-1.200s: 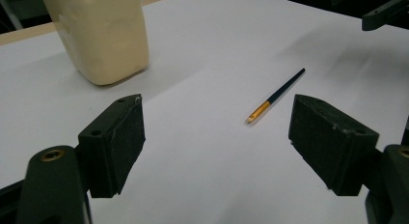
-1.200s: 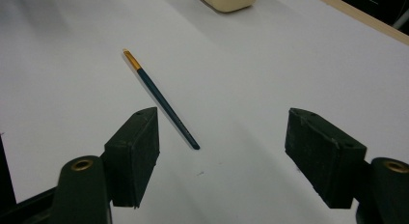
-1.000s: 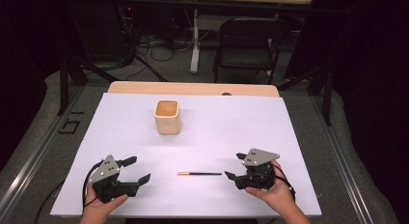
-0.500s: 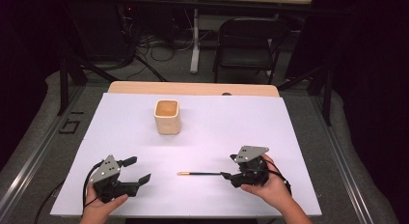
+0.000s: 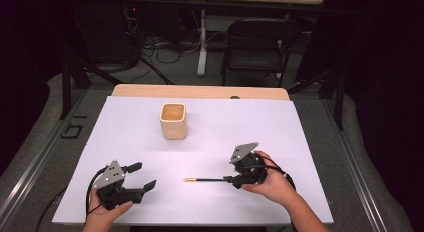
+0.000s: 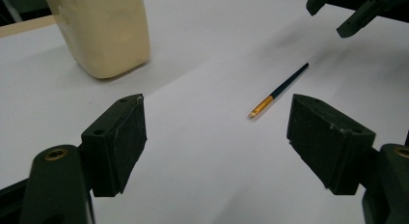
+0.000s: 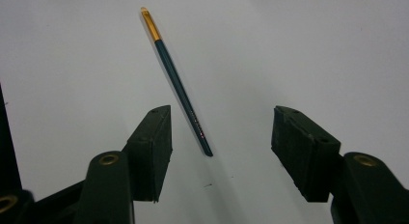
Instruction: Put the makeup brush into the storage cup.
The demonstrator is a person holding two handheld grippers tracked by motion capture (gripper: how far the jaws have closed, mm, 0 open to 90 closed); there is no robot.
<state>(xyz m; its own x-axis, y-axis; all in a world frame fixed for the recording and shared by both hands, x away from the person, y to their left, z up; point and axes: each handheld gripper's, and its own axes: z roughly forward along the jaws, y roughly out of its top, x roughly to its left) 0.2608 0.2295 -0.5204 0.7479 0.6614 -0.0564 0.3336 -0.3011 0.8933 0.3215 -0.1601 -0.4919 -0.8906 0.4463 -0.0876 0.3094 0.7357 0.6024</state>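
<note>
White table (image 5: 250,127), right claw (image 5: 231,181) closing around brush (image 5: 205,180)

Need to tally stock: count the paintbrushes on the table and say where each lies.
1. A single thin paintbrush lies flat near the table's front edge, its dark handle end between the open jaws of the right gripper, gold tip pointing toward the left gripper. The cream cup's inside isn't fully visible.

Overhead light is falling evenly on the white table (image 5: 250,127), which is reading bright in the centre of the high view, while the surroundings along the top and right edges are sinking into near black. In the left gripper view, soft shadows are lying under the cup (image 6: 103,31). The near black jaws are showing slightly soft at the bottom of both gripper views. No glare is registering.
</note>
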